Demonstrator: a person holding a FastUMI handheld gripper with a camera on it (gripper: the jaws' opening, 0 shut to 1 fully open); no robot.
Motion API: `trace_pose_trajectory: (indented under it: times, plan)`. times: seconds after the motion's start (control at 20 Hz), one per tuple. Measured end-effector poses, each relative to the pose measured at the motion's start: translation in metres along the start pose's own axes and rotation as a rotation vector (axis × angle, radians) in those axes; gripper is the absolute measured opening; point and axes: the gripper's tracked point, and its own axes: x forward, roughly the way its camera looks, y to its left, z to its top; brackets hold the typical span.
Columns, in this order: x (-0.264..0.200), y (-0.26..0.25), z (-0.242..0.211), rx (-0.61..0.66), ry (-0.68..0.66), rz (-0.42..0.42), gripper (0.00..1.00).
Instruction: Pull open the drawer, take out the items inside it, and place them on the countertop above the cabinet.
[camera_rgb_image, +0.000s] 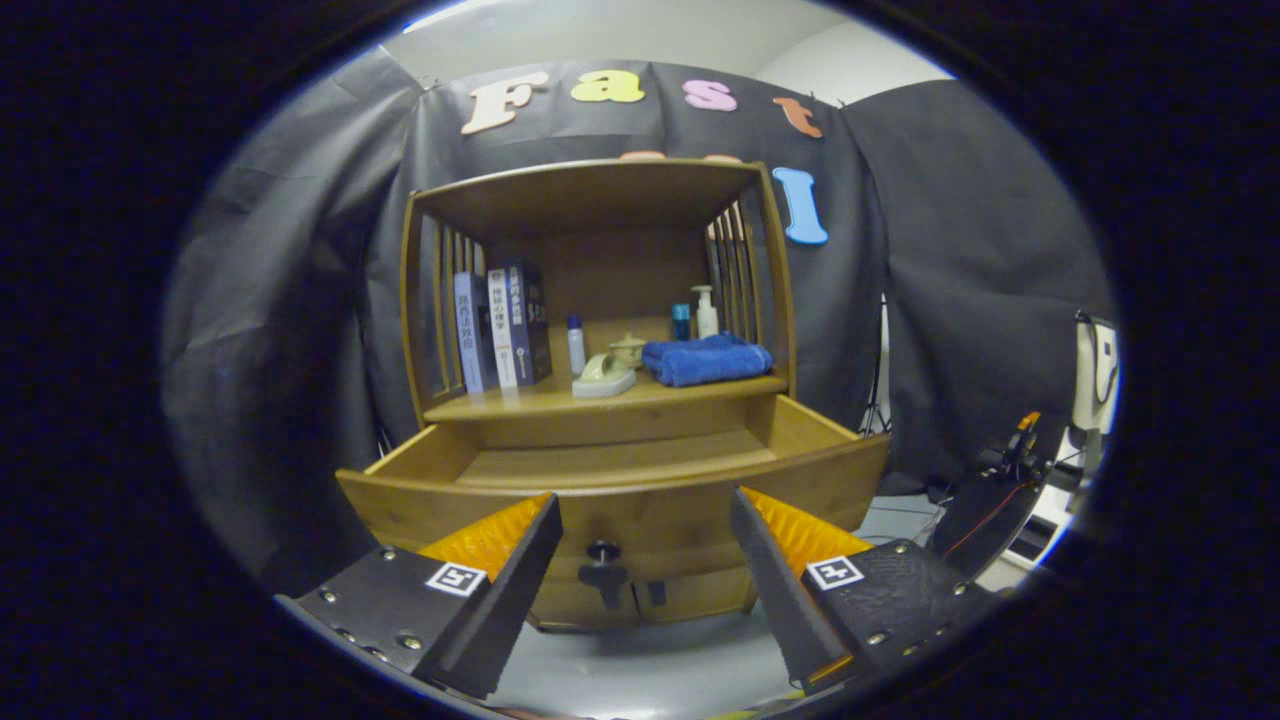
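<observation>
A wooden cabinet stands ahead with its drawer (610, 470) pulled open; the bare drawer floor shows and no item is seen inside it. The drawer front carries a dark knob (603, 551), which sits between my fingers and a little beyond them. My gripper (645, 530) is open with nothing between its fingers. On the countertop (520, 405) above the drawer lie a folded blue towel (706, 359), a pale green dish (604, 376), a small lidded pot (628, 348) and a small white bottle with a blue cap (576, 343).
Several books (505, 325) stand at the countertop's left under the shelf top (590, 185). A blue bottle (681, 321) and a white pump bottle (706, 311) stand at the back right. Slatted side walls bound the shelf. Equipment with cables (1010, 490) sits on the floor to the right.
</observation>
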Motion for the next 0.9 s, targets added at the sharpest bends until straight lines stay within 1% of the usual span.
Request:
trace_pose_trajectory:
  times: [0.2,0.3,0.65,0.8,0.85,0.9]
  plan:
    - [0.010,0.010,-0.042,0.043,0.045,0.027,1.00]
    - [0.020,0.017,-0.058,0.041,0.067,0.038,1.00]
    - [0.056,0.025,-0.066,0.015,0.042,0.053,1.00]
    - [0.075,0.037,-0.059,0.038,0.025,0.080,1.00]
    - [0.063,0.037,-0.062,0.014,0.027,0.074,1.00]
    - [0.072,0.036,-0.055,-0.008,0.023,0.073,1.00]
